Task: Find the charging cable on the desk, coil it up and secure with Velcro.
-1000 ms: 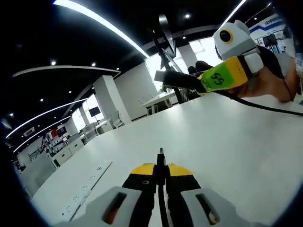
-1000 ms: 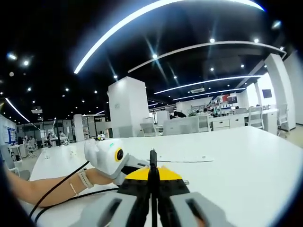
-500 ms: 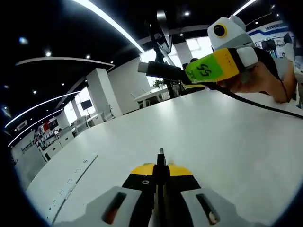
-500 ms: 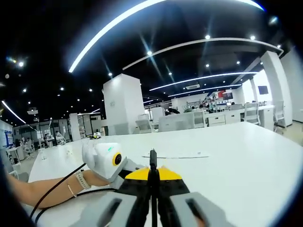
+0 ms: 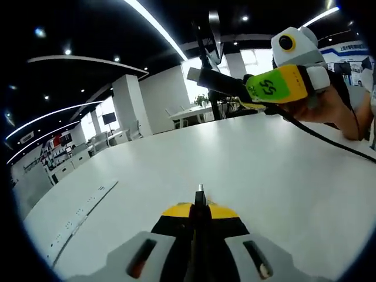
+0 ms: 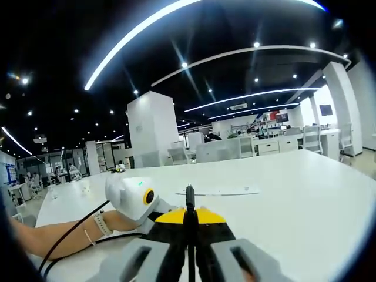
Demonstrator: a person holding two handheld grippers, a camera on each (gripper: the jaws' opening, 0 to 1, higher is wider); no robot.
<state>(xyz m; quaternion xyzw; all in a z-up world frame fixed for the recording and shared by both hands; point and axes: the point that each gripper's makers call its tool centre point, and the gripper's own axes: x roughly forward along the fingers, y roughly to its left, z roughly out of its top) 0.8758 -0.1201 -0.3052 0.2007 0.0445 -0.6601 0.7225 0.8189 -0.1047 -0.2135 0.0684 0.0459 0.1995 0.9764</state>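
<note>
Jaws of the left gripper (image 5: 200,194) are pressed together over the white desk (image 5: 282,176), with a thin dark thing pinched between the tips; whether it is the cable end cannot be told. Jaws of the right gripper (image 6: 189,197) likewise stand together on a thin dark stem at their tips, its identity equally unclear. In the left gripper view the right gripper (image 5: 202,75) enters from the upper right, held in a hand (image 5: 326,108), raised above the desk and well apart from the left gripper's tips. A black cable (image 5: 329,141) trails from that gripper's body down across the desk toward the right edge. In the right gripper view the left gripper's body sits just left of the jaws, held at the end of a forearm (image 6: 59,235) wearing a wrist strap (image 6: 104,222); a black cable (image 6: 76,244) runs along the desk beneath the forearm. A flat white strip (image 5: 79,211) lies on the desk to the left, apart from both grippers.
</note>
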